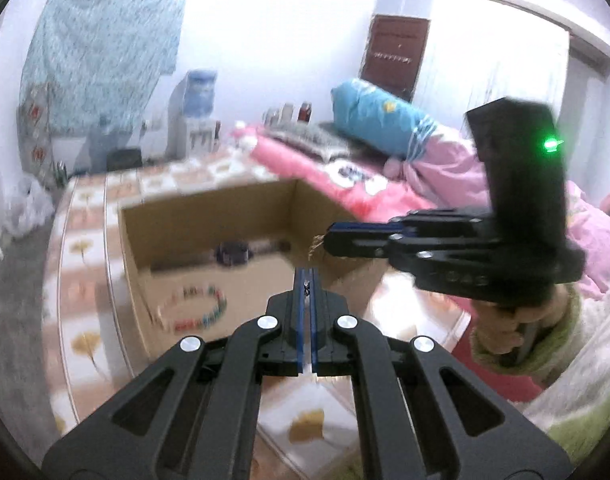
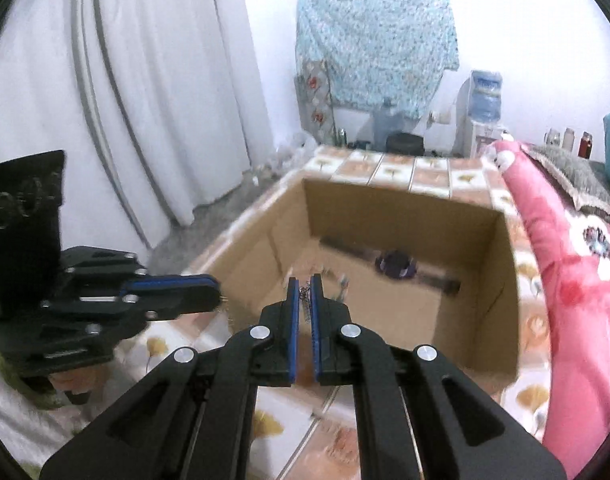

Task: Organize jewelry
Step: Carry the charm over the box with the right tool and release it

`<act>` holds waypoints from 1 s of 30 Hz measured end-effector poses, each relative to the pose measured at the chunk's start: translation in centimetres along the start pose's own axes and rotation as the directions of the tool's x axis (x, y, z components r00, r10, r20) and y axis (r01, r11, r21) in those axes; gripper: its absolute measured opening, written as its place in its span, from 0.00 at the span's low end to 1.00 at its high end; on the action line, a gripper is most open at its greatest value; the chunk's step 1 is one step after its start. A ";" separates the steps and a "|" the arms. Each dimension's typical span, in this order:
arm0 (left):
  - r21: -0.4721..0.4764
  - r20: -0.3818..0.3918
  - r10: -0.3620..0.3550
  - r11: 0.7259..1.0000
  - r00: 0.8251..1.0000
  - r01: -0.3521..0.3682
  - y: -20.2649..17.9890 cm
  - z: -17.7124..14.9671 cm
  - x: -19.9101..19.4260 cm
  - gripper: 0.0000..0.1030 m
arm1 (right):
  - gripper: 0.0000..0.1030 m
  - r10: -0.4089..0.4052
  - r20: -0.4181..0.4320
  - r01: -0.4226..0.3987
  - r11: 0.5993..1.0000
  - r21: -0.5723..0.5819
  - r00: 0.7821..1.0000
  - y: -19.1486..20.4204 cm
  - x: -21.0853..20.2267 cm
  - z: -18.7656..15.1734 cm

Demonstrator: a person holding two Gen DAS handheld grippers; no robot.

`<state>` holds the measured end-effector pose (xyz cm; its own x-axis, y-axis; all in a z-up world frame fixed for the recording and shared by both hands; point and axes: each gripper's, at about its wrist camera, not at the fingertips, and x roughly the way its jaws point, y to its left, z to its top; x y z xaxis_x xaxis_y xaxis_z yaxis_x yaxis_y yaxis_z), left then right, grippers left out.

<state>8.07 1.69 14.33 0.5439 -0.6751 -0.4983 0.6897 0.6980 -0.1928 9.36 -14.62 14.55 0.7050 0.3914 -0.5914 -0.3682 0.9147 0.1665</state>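
My left gripper (image 1: 305,280) is shut, with a bit of thin chain (image 1: 305,289) pinched at its tips. My right gripper (image 2: 305,280) is shut on a fine silvery chain (image 2: 305,302) between its blue pads. Both hang over the near rim of an open cardboard box (image 1: 209,196). The right gripper (image 1: 327,240) shows a gold strand (image 1: 315,246) dangling from its tip. I cannot tell whether both hold one chain. In the box lie a dark watch (image 1: 233,252) and a coloured bead bracelet (image 1: 201,308). The left gripper (image 2: 217,292) is at the left of the box (image 2: 401,196) and the watch (image 2: 395,264).
The box stands on a tile-patterned cover (image 1: 85,248). A pink blanket (image 2: 565,280) and blue pillow (image 1: 381,120) lie to the right. A water dispenser (image 2: 481,108) stands at the far wall, white curtains (image 2: 145,80) hang left. A hand in a green sleeve (image 1: 505,332) holds the right gripper.
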 end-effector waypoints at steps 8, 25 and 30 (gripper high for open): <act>-0.108 -0.176 -0.026 0.994 0.984 0.007 3.3 3.8 8.2 0.01 | 0.06 0.088 -0.175 -0.058 0.983 0.172 0.981 -6.5 5.9 3.2; -0.254 -0.398 -0.005 0.961 0.917 -0.105 7.3 2.1 17.3 0.20 | 0.11 0.076 -0.404 0.063 0.945 0.320 0.912 -12.4 13.9 2.7; -0.261 -0.379 0.011 0.958 0.925 -0.118 7.4 2.3 16.6 0.21 | 0.22 0.046 -0.388 0.085 0.945 0.315 0.920 -12.6 13.3 2.8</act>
<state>23.31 -4.91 6.55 0.3292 -0.5265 -0.7838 0.4716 0.8108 -0.3466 25.02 -20.65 6.83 0.3965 0.3637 -0.8429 -0.0974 0.9297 0.3553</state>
